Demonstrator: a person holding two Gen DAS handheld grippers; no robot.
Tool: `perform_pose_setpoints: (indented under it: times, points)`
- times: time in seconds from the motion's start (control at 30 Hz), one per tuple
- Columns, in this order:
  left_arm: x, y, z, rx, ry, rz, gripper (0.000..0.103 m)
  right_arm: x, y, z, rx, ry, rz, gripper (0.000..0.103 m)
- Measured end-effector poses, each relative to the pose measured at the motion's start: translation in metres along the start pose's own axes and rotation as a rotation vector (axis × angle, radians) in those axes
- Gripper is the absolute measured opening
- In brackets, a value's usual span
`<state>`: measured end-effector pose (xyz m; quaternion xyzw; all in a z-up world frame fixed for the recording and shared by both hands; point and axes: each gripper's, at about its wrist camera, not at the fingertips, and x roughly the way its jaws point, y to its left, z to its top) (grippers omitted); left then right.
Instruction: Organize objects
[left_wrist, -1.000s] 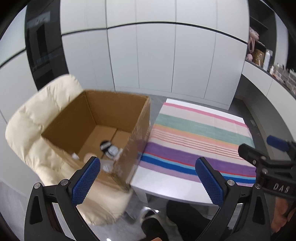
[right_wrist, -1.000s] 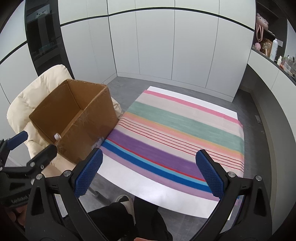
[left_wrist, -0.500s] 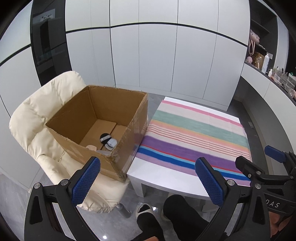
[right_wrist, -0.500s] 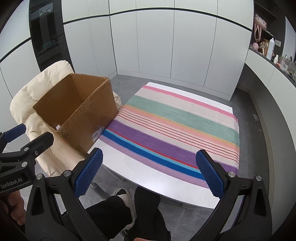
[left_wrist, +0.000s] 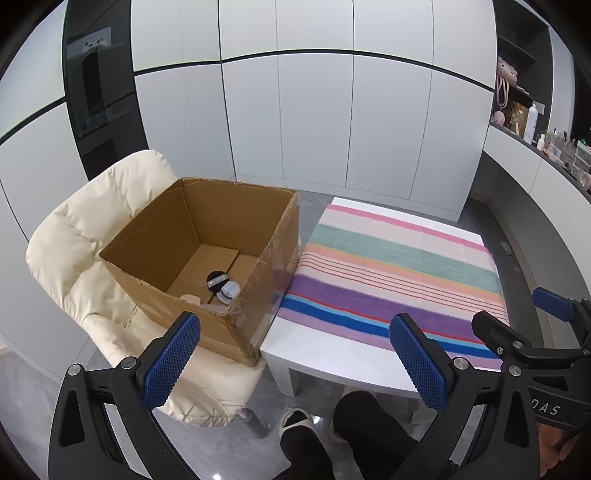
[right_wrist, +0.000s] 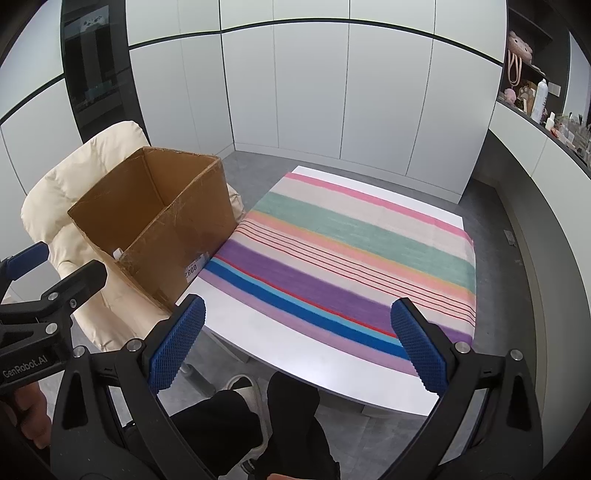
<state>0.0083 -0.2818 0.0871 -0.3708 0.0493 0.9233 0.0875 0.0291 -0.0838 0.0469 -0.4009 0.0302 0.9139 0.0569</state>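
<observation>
- Both views have pulled back since a second ago: the open brown cardboard box (left_wrist: 207, 266) now sits steadier and fuller in the left view.
- Left gripper (left_wrist: 295, 360) hangs with its blue-padded fingers (left_wrist: 171, 360) spread wide, holding nothing.
- Right gripper (right_wrist: 295, 343) likewise gapes, empty, above the near edge of the white table (right_wrist: 295, 347).
- That box rests on the cream padded chair (left_wrist: 85, 236), touching the table's left edge.
- Small items (left_wrist: 221, 286), one black and round, lie at the box's near-right inside corner.
- Striped multicoloured cloth (right_wrist: 354, 251) covers most of the table.
</observation>
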Motion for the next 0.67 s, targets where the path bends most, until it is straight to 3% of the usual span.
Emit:
perform_pose_setpoints:
  times: [0.67]
  points:
    - [-0.0003,0.0028,0.0007,0.005,-0.011,0.004,0.102,-0.0004,0.0023,-0.0014,-0.009,0.003,-0.002,0.102]
